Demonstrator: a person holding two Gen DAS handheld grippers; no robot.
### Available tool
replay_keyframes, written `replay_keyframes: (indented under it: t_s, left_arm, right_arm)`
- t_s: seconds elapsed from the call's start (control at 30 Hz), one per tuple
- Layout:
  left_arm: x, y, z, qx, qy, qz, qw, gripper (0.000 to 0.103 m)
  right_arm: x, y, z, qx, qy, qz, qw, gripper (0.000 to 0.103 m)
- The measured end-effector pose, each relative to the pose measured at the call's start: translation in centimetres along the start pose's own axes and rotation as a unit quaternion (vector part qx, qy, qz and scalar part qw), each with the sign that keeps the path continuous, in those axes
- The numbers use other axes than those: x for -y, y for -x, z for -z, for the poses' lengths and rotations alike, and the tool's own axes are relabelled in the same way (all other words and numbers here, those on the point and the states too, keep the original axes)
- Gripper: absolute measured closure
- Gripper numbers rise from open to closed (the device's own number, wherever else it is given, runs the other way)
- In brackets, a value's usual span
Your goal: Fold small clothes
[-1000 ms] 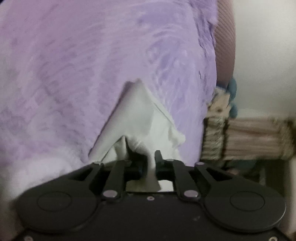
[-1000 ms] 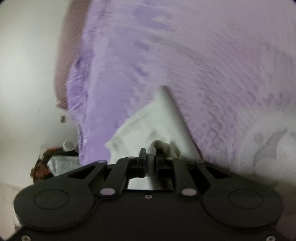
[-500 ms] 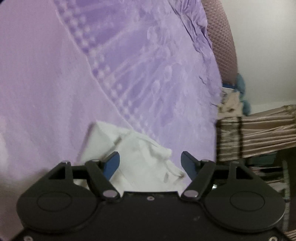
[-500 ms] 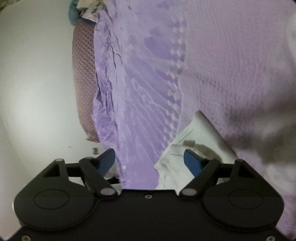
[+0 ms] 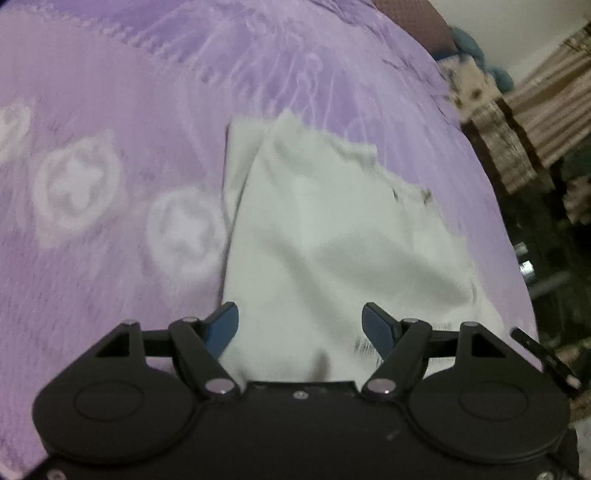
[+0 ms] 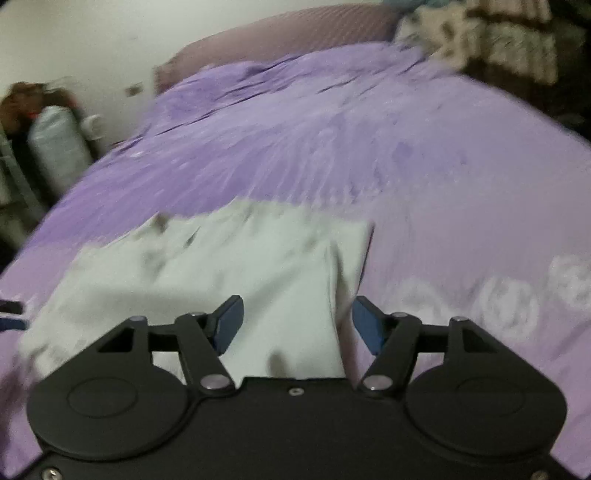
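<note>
A small white garment (image 5: 332,236) lies folded over on the purple bedspread (image 5: 110,110). It also shows in the right wrist view (image 6: 229,266), with a folded edge along its right side. My left gripper (image 5: 300,325) is open and empty, just above the garment's near edge. My right gripper (image 6: 297,321) is open and empty, over the garment's near right part. The tip of the other gripper peeks in at the right edge of the left wrist view and at the left edge of the right wrist view.
The bedspread (image 6: 369,147) has white floral patterns (image 5: 77,184) near the garment. A mauve headboard (image 6: 280,33) and white wall lie beyond. Striped curtains (image 5: 535,110) and clutter stand off the bed's right side; bags and a cup (image 6: 59,144) off its left.
Both grippers were shut on the white garment a second ago. They opened, let it go and pulled back; the garment now lies flat on the bed.
</note>
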State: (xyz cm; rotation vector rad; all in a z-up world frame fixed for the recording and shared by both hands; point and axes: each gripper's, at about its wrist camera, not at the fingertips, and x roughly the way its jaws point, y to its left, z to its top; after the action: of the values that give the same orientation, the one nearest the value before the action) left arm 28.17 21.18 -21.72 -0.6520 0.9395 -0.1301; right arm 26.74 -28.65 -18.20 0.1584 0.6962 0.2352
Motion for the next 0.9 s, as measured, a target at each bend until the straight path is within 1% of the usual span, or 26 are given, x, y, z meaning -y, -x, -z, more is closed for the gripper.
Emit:
replay_keyframes:
  t_s: [0.03, 0.07, 0.1, 0.13, 0.2, 0.27, 0.33, 0.37, 0.4, 0.43, 0.47, 0.5, 0.53, 0.57, 0.6, 0.63, 0.67, 0.7, 0.77, 0.8, 0.83, 0.87, 0.9]
  left_arm:
    - [-0.8, 0.4, 0.6, 0.005, -0.003, -0.008, 0.9999, 0.029]
    - [-1.3, 0.6, 1.0, 0.008, -0.009, -0.018, 0.9998, 0.029]
    - [-1.7, 0.5, 1.3, 0.004, -0.018, -0.019, 0.9996, 0.029]
    - [-2.0, 0.3, 1.7, -0.008, -0.032, -0.008, 0.9994, 0.029]
    - [-2.4, -0.6, 2.3, -0.041, -0.053, 0.03, 0.9973, 0.029]
    - [-2.4, -1.6, 3.0, -0.053, -0.067, 0.058, 0.9946, 0.029]
    - [-1.9, -2.3, 3.4, -0.051, -0.089, 0.068, 0.9925, 0.029]
    - [-1.7, -2.6, 3.3, -0.046, -0.1, 0.071, 0.9914, 0.029]
    - [-1.3, -2.8, 3.2, -0.041, -0.105, 0.073, 0.9909, 0.032]
    - [-1.3, -3.0, 3.3, -0.039, -0.104, 0.078, 0.9907, 0.036]
    - [-1.2, -3.2, 3.4, -0.046, -0.104, 0.083, 0.9901, 0.043]
    - [-1.0, -3.3, 3.3, -0.057, -0.105, 0.082, 0.9894, 0.098]
    - [-1.1, -3.6, 2.9, -0.069, -0.098, 0.083, 0.9893, 0.098]
    - [-1.7, -3.6, 2.6, -0.072, -0.075, 0.095, 0.9901, 0.098]
    - [-2.2, -3.3, 2.3, -0.074, -0.055, 0.117, 0.9888, 0.098]
    - [-2.7, -2.8, 2.0, -0.069, -0.04, 0.14, 0.9868, 0.098]
    - [-3.1, -2.2, 1.7, -0.059, -0.031, 0.156, 0.9855, 0.099]
    - [-3.5, -1.5, 1.6, -0.048, -0.017, 0.177, 0.9829, 0.1]
    - [-4.3, 0.1, 1.4, -0.029, 0.009, 0.215, 0.9762, 0.101]
    - [-4.5, 0.9, 1.4, -0.025, 0.012, 0.226, 0.9738, 0.103]
    - [-4.6, 1.6, 1.4, -0.021, 0.012, 0.225, 0.9742, 0.103]
    - [-4.8, 2.0, 1.6, -0.023, 0.008, 0.218, 0.9757, 0.103]
    - [-5.1, 2.2, 1.8, -0.03, 0.002, 0.205, 0.9782, 0.103]
  right_arm:
    - [1.2, 0.5, 0.7, -0.008, 0.008, -0.016, 1.0, 0.039]
    - [1.8, 1.0, 1.1, -0.012, 0.021, -0.02, 1.0, 0.038]
    - [2.3, 1.3, 1.6, -0.014, 0.044, -0.017, 0.999, 0.033]
    - [2.7, 1.5, 2.0, -0.015, 0.068, -0.016, 0.997, 0.031]
    - [2.9, 1.7, 2.6, -0.021, 0.099, -0.032, 0.994, 0.031]
    - [3.0, 1.0, 2.4, -0.025, 0.103, -0.067, 0.992, 0.031]
    - [2.7, -0.1, 2.1, -0.024, 0.099, -0.108, 0.989, 0.031]
    - [2.6, -0.6, 2.0, -0.026, 0.097, -0.123, 0.987, 0.034]
    - [2.3, -1.3, 2.0, -0.039, 0.096, -0.14, 0.985, 0.059]
    - [1.9, -1.8, 2.1, -0.062, 0.095, -0.143, 0.983, 0.093]
    - [1.7, -2.6, 2.2, -0.093, 0.09, -0.143, 0.981, 0.093]
    - [1.6, -2.7, 2.6, -0.103, 0.092, -0.147, 0.98, 0.094]
    - [1.5, -2.4, 2.9, -0.095, 0.102, -0.151, 0.979, 0.094]
    - [2.0, -1.8, 3.1, -0.089, 0.09, -0.161, 0.979, 0.094]
    - [2.8, -1.2, 3.1, -0.083, 0.061, -0.176, 0.979, 0.094]
    - [3.8, -0.8, 3.0, -0.072, 0.029, -0.184, 0.98, 0.094]
    - [5.0, -0.2, 2.9, -0.066, -0.014, -0.195, 0.978, 0.094]
    - [5.8, 0.2, 2.9, -0.064, -0.043, -0.208, 0.975, 0.094]
    - [7.0, 1.4, 3.0, -0.052, -0.088, -0.222, 0.97, 0.096]
    - [7.4, 2.0, 3.1, -0.048, -0.102, -0.227, 0.967, 0.098]
    - [7.9, 2.7, 3.2, -0.042, -0.116, -0.234, 0.964, 0.102]
    - [8.4, 3.5, 3.4, -0.036, -0.129, -0.229, 0.964, 0.102]
    - [8.5, 3.9, 3.5, -0.038, -0.131, -0.215, 0.967, 0.102]
